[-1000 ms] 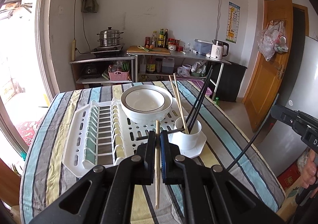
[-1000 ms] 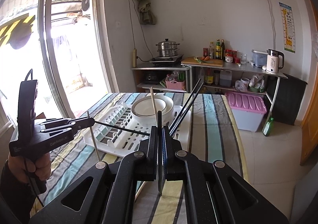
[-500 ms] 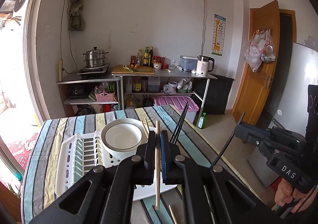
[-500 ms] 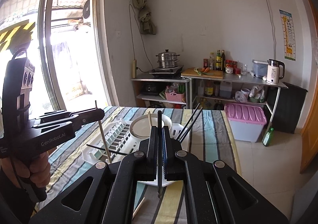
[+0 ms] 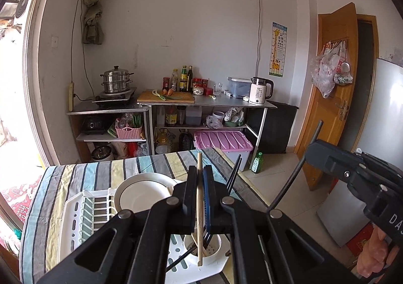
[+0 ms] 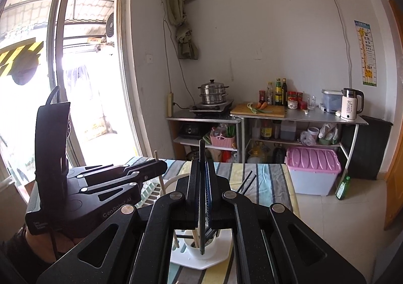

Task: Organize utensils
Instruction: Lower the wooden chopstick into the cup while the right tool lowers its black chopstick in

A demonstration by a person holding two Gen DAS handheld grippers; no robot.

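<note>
My left gripper (image 5: pixel 200 173) is shut on a wooden chopstick (image 5: pixel 199 246) that stands upright, its lower end over the white utensil cup (image 5: pixel 214 250). The cup holds several black and wooden chopsticks (image 5: pixel 234 173). My right gripper (image 6: pixel 202 170) is shut on a black chopstick (image 6: pixel 201 150), also upright, with its lower tip inside the utensil cup (image 6: pixel 194 251). In each wrist view the other gripper shows at the side with its stick: the right gripper (image 5: pixel 312 149) and the left gripper (image 6: pixel 161 165).
The cup stands on a white dish rack (image 5: pixel 75 223) with a white bowl (image 5: pixel 141 196) in it, on a table with a striped cloth (image 5: pixel 83 173). Past the table's far edge are metal shelves (image 5: pixel 201 105) and a pink-lidded bin (image 5: pixel 221 140). A wooden door (image 5: pixel 335 87) stands at right.
Both grippers have risen and moved forward with their chopsticks still gripped. The cup, earlier ahead of the fingers, now lies beneath them, and more wall shows.
</note>
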